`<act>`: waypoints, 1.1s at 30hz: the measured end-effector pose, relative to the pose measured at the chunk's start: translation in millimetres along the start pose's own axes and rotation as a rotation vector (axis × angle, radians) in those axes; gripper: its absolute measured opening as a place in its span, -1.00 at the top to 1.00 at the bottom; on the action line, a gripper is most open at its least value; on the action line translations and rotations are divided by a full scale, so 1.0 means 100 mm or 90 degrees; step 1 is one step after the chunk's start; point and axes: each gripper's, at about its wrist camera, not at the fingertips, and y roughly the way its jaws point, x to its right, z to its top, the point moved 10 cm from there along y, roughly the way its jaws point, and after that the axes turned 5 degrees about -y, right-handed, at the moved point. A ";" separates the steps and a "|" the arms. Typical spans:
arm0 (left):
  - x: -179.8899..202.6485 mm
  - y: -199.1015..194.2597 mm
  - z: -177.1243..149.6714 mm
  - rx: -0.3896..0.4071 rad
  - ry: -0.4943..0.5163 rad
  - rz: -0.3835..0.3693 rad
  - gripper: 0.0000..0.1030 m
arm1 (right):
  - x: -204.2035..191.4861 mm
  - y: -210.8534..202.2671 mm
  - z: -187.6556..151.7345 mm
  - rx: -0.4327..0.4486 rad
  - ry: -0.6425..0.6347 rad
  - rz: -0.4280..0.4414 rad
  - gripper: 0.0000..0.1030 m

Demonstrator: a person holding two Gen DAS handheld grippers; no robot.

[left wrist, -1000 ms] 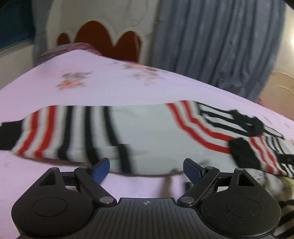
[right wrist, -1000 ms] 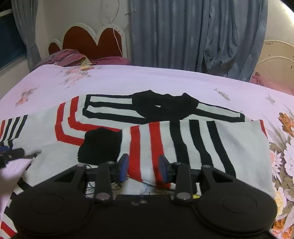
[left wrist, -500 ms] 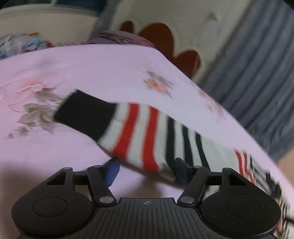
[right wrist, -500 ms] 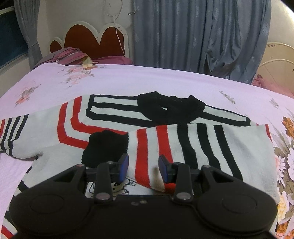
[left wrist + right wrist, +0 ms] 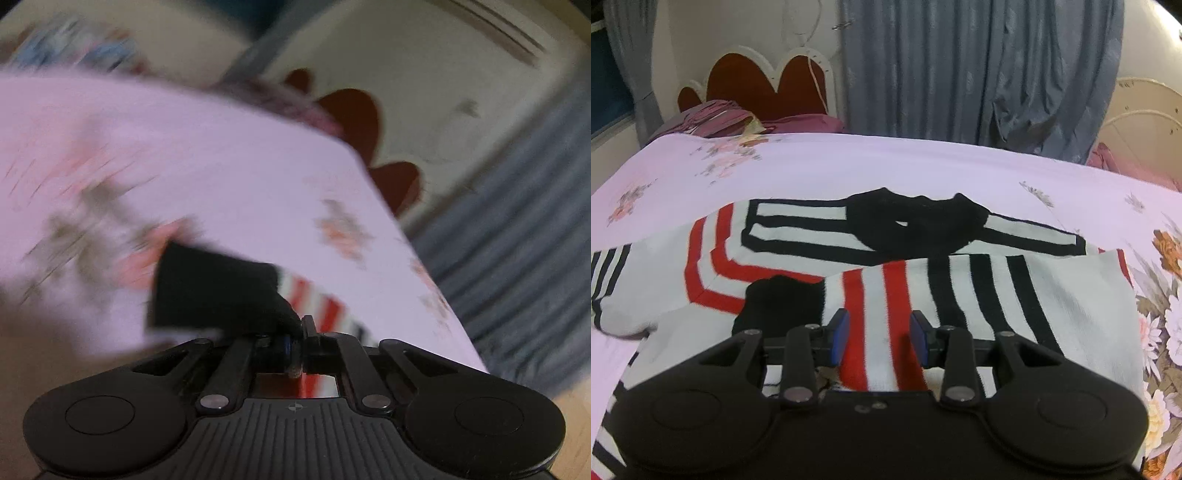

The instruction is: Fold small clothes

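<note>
The left wrist view is badly smeared by motion, so the flower prints on the pink bedsheet (image 5: 229, 177) are only streaks and the upper left corner cannot be read. What does come through is the left claw (image 5: 295, 332) pinched tight on one sleeve (image 5: 221, 291) of the sweater: the black cuff sticks out past the fingers to the left, and a short run of red and white stripes trails off to the right, where it is cut off by the claw's own body. How much of the sleeve lies on the bed and how much is lifted cannot be told.

The right wrist view is sharp. One striped sweater (image 5: 1052, 302) lies flat on the bed, its black collar (image 5: 916, 225) toward the headboard (image 5: 757, 77). The second sleeve (image 5: 886, 295) is folded across the chest, with its black cuff (image 5: 783, 302) ending just left of the right claw (image 5: 881, 338). That claw stands partly open, its two blue pads either side of the sleeve's red and white stripes; whether the pads touch the cloth is not clear. The lower hem of the sweater is hidden behind the claw's black housing, and the far left sleeve runs out of the frame.

Grey curtains (image 5: 979, 66) hang behind the bed, and some purple bedding (image 5: 720, 118) sits by the headboard.
</note>
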 end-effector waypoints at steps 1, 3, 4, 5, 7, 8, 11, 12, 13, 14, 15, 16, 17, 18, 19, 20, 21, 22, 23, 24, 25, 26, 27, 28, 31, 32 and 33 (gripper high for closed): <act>0.19 0.00 -0.04 -0.002 0.038 -0.014 0.92 | 0.02 0.00 0.01 0.003 0.003 0.000 0.33; 0.59 0.01 -0.17 -0.016 0.105 -0.044 0.92 | 0.07 -0.01 0.01 0.006 0.011 -0.001 0.33; 0.82 0.03 -0.28 -0.029 0.143 -0.061 0.92 | 0.10 -0.01 0.00 0.007 0.015 -0.002 0.33; 1.03 0.04 -0.40 -0.042 0.177 -0.078 0.92 | 0.14 -0.01 -0.01 0.007 0.022 -0.005 0.33; 1.51 0.06 -0.71 -0.072 0.251 -0.115 0.92 | 0.22 -0.03 -0.02 0.009 0.036 -0.009 0.33; 1.70 0.06 -0.85 -0.085 0.278 -0.129 0.92 | 0.27 -0.04 -0.03 0.009 0.044 -0.013 0.33; 2.26 0.09 -1.38 -0.142 0.363 -0.176 0.91 | 0.46 -0.11 -0.06 0.013 0.067 -0.026 0.33; 2.43 0.09 -1.56 -0.161 0.384 -0.190 0.91 | 0.52 -0.13 -0.07 0.015 0.075 -0.030 0.33; 2.58 0.10 -1.76 -0.181 0.405 -0.204 0.91 | 0.59 -0.15 -0.07 0.017 0.084 -0.033 0.33; 2.69 0.11 -1.92 -0.196 0.424 -0.213 0.91 | 0.65 -0.17 -0.08 0.018 0.094 -0.036 0.33; 2.82 0.12 -2.08 -0.211 0.441 -0.223 0.91 | 0.72 -0.19 -0.10 0.019 0.103 -0.038 0.33; 2.92 0.06 -2.28 -0.227 0.455 -0.234 0.91 | 0.78 -0.21 -0.11 0.019 0.113 -0.040 0.33; 3.01 0.09 -2.41 -0.241 0.465 -0.241 0.91 | 0.84 -0.23 -0.13 0.020 0.122 -0.042 0.33; 3.07 0.10 -2.57 -0.259 0.475 -0.245 0.91 | 0.90 -0.25 -0.15 0.020 0.134 -0.044 0.33; 3.13 0.09 -2.73 -0.276 0.484 -0.245 0.91 | 0.95 -0.27 -0.16 0.021 0.142 -0.045 0.33; 3.20 0.04 -2.86 -0.287 0.491 -0.246 0.91 | 1.00 -0.29 -0.18 0.021 0.151 -0.043 0.33; 3.21 -0.03 -2.99 -0.300 0.497 -0.250 0.91 | 1.04 -0.30 -0.19 0.021 0.160 -0.041 0.32; 3.23 -0.08 -3.11 -0.312 0.505 -0.251 0.91 | 1.08 -0.32 -0.21 0.020 0.168 -0.038 0.27; 3.23 -0.14 -3.21 -0.317 0.520 -0.250 0.90 | 1.12 -0.34 -0.23 0.021 0.175 -0.036 0.21; 3.28 -0.16 -3.30 -0.319 0.539 -0.256 0.81 | 1.15 -0.36 -0.24 0.024 0.181 -0.033 0.06; 3.34 -0.19 -3.40 -0.328 0.553 -0.279 0.28 | 1.18 -0.38 -0.24 0.029 0.187 -0.029 0.00; 3.34 -0.34 -3.48 -0.336 0.553 -0.305 -0.23 | 1.22 -0.40 -0.25 0.032 0.196 -0.027 -0.01; 3.39 -0.43 -3.54 -0.344 0.551 -0.341 -0.35 | 1.27 -0.42 -0.25 0.036 0.205 -0.028 -0.01; 3.44 -0.50 -3.60 -0.343 0.561 -0.364 -0.42 | 1.32 -0.45 -0.26 0.042 0.215 -0.031 -0.01; 3.47 -0.66 -3.71 -0.343 0.588 -0.395 -0.42 | 1.44 -0.51 -0.24 0.057 0.242 -0.032 0.00; 3.47 -0.72 -3.69 -0.344 0.575 -0.415 -0.41 | 1.46 -0.52 -0.24 0.057 0.246 -0.029 0.00; 3.47 -0.78 -3.64 -0.341 0.562 -0.431 -0.41 | 1.46 -0.52 -0.22 0.056 0.247 -0.023 -0.01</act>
